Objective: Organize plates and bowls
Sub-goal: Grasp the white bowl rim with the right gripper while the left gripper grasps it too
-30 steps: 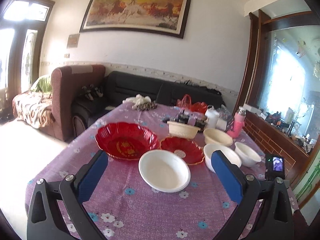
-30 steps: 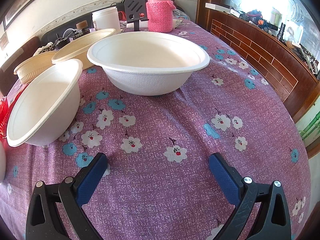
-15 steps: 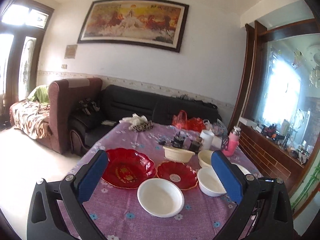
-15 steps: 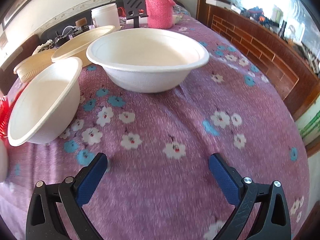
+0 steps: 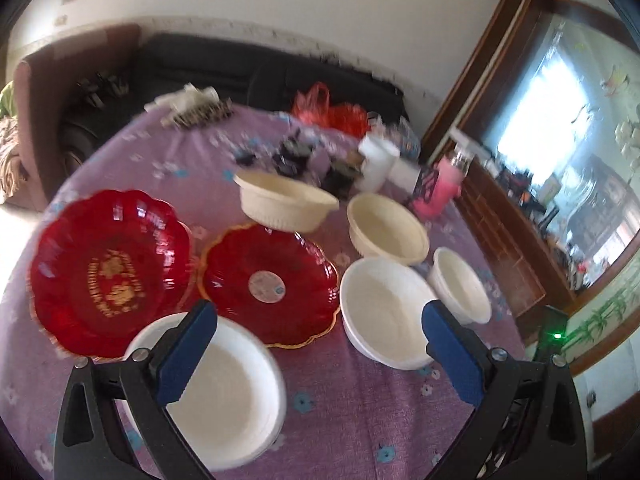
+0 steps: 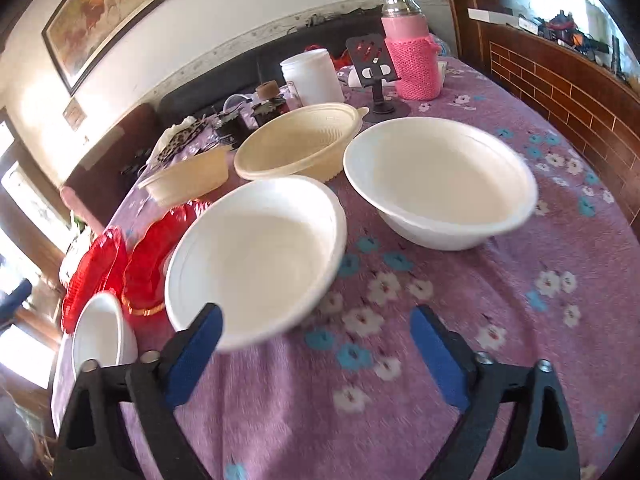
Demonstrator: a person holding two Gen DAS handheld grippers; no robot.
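Left tongs: our left tongs (image 5: pixel 318 348) are spread wide and pinch nothing; they hang above the near edge of the tabletop, the left finger over the nearest white foam bowl (image 5: pixel 212 396)
Right tongs: our right tongs (image 6: pixel 316 350) are likewise spread and empty, low over the purple flowered cloth of the tabletop (image 6: pixel 500 320), the left finger just at the near rim of the middle white foam bowl (image 6: pixel 256 258)
White bowls: three in all; the third, the far white foam bowl (image 6: pixel 438 184), sits apart towards the brick-patterned sideboard
Cream bowls: a ribbed cream plastic bowl (image 6: pixel 298 142) stands behind the white ones, and a second cream plastic bowl with handles (image 5: pixel 286 206) further back
Red plates: a large scalloped red plastic plate (image 5: pixel 110 270) and a smaller gold-rimmed red plastic plate (image 5: pixel 270 282) lie side by side, rims close; touching or not, we cannot tell
Clutter: a pink knitted bottle (image 6: pixel 412 56) and a white plastic jar (image 6: pixel 314 76) stand at the far end
Step in hand: we judge this the approach to a first pick; nothing is stacked yet
Next move: we would close the right tongs across the rim of the middle bowl, one finger inside, one outside, then lift it clear and nest it in a like bowl
Care: foam rims crush easily, so we would pinch lightly
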